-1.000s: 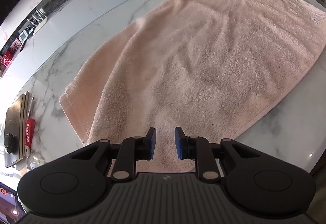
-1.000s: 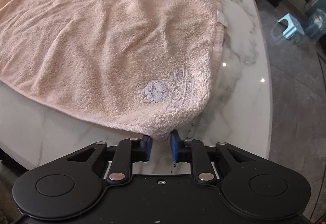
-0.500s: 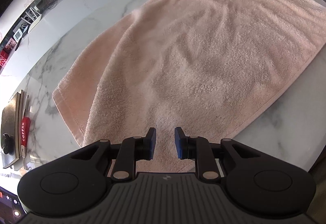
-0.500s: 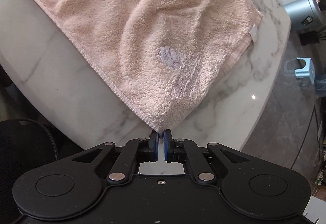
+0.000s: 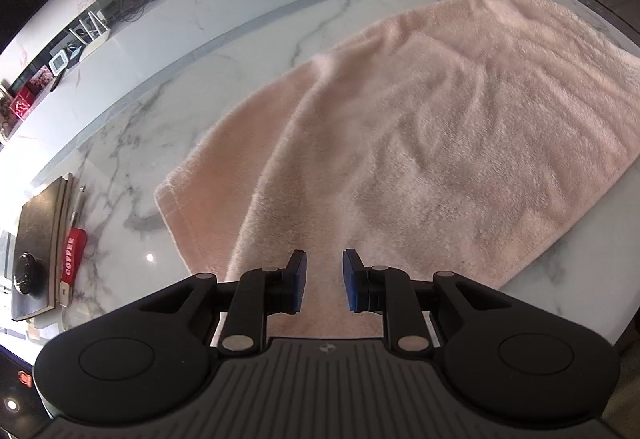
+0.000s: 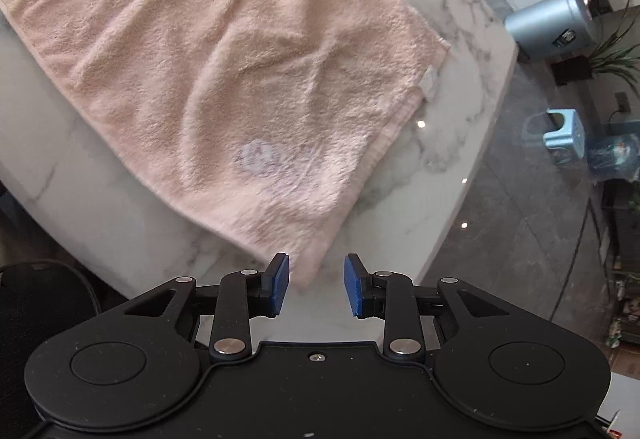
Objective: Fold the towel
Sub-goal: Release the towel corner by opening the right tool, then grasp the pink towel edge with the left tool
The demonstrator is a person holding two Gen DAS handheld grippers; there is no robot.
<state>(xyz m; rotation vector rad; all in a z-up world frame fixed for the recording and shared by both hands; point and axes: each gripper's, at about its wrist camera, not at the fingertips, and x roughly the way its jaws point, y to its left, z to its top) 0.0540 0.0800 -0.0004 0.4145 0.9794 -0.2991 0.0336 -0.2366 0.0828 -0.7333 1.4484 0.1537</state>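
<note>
Pink towel point(image 6: 224, 51) lying folded on marble counter point(image 6: 452, 143); right hand-held gripper point(image 6: 316, 285) opening, corner falling free; left hand-held gripper point(image 5: 323, 281) parted, gripping nothing. Risk: loose corner overhanging, fold slipping

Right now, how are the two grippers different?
The right gripper is opening, with the towel's corner lying loose between its jaws; the left gripper has towel running flat beneath its gap. The right gripper is by the table edge; the left is over the towel's middle. Both have blue pads.
</note>
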